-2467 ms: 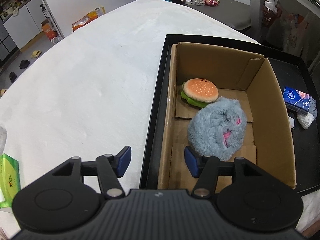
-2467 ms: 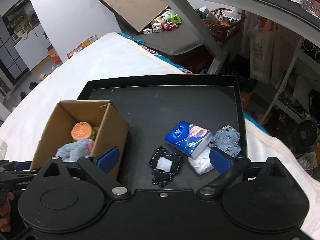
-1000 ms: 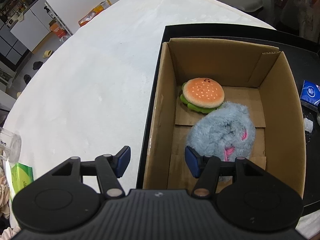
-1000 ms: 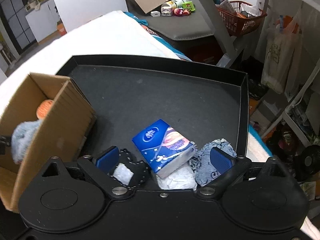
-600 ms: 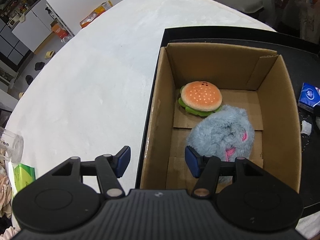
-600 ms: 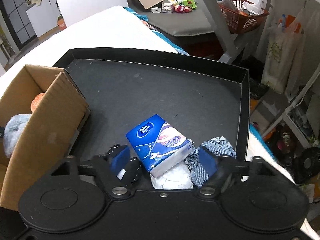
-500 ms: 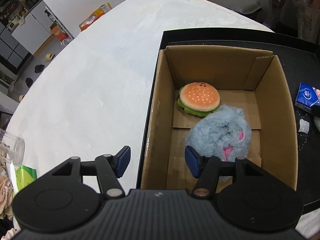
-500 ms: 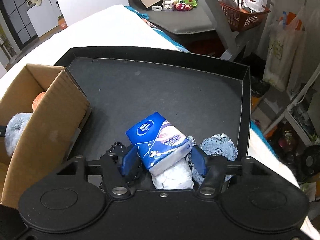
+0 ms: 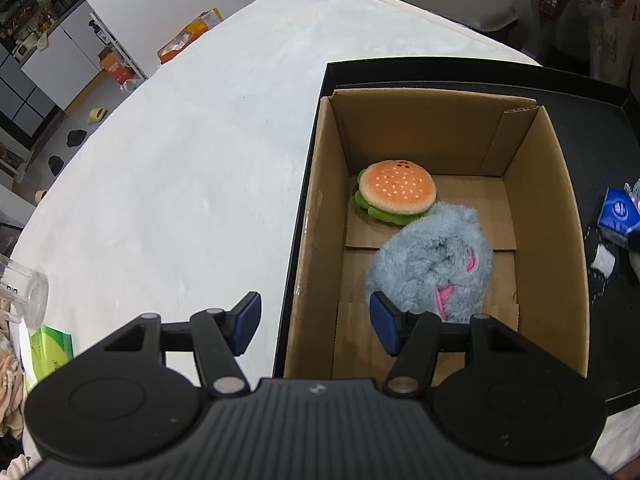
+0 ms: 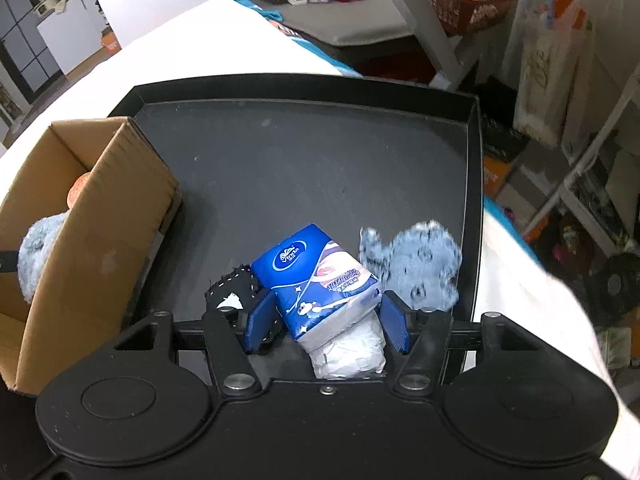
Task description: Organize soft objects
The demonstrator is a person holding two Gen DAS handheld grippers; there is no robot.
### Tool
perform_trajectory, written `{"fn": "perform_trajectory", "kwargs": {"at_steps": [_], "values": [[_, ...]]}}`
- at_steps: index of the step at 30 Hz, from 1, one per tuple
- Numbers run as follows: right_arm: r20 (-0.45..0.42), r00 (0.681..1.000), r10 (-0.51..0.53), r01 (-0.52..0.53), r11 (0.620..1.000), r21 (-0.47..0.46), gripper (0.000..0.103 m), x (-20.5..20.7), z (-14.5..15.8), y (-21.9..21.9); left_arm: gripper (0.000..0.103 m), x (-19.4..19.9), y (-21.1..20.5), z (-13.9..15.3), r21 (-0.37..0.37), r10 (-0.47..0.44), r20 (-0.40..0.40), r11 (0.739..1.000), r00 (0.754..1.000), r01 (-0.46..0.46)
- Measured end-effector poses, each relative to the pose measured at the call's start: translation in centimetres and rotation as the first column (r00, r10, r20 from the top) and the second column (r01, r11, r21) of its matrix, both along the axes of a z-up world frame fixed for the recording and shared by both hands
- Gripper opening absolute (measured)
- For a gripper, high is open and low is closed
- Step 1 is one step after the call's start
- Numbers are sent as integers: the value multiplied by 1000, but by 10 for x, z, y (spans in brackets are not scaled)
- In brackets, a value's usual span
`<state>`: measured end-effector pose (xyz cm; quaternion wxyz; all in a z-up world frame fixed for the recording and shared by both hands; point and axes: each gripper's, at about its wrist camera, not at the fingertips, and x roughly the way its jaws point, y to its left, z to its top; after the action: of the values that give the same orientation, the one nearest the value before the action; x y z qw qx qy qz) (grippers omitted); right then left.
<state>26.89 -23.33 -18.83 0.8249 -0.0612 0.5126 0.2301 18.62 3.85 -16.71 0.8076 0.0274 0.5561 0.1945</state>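
Note:
A cardboard box (image 9: 316,216) stands on the left of a black tray (image 10: 320,160). In it lie a plush burger (image 9: 396,191) and a fluffy blue plush (image 9: 434,266). My left gripper (image 9: 316,322) is open and empty, straddling the box's near left wall. My right gripper (image 10: 327,325) is shut on a blue tissue pack (image 10: 316,280), which also shows in the left wrist view (image 9: 618,216). A white wrapped pack (image 10: 348,350) lies under it. A blue-grey patterned cloth (image 10: 416,268) lies to its right, a black pouch (image 10: 230,288) to its left.
The tray sits on a white table (image 9: 180,184). At the table's near left edge are a green packet (image 9: 50,350) and a clear cup (image 9: 20,296). Beyond the tray's right side are shelves and bags (image 10: 560,80).
My right gripper has closed its jaws onto the blue tissue pack and moved in over it. The patterned cloth has shifted. My left gripper has stayed open over the box wall.

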Motion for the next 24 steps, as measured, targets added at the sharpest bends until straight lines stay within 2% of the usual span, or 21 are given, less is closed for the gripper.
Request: {"fn": "perform_trajectory", "kwargs": {"at_steps": [4, 6, 13, 24], "values": [[-2, 999, 35, -35, 999, -17, 60, -5, -2, 7, 58, 0, 3, -1, -4, 5, 1, 1000, 1000, -5], [12, 998, 64, -64, 997, -45, 63, -6, -5, 13, 58, 0, 4, -2, -7, 9, 1, 1000, 1000, -9], [70, 984, 165, -151, 972, -180, 63, -10, -17, 33, 58, 0, 8, -2, -13, 16, 3, 1000, 1000, -16], [50, 986, 158, -150, 979, -139, 59, -11, -11, 29, 59, 1, 6, 2, -33, 2, 11, 999, 1000, -2]]}}
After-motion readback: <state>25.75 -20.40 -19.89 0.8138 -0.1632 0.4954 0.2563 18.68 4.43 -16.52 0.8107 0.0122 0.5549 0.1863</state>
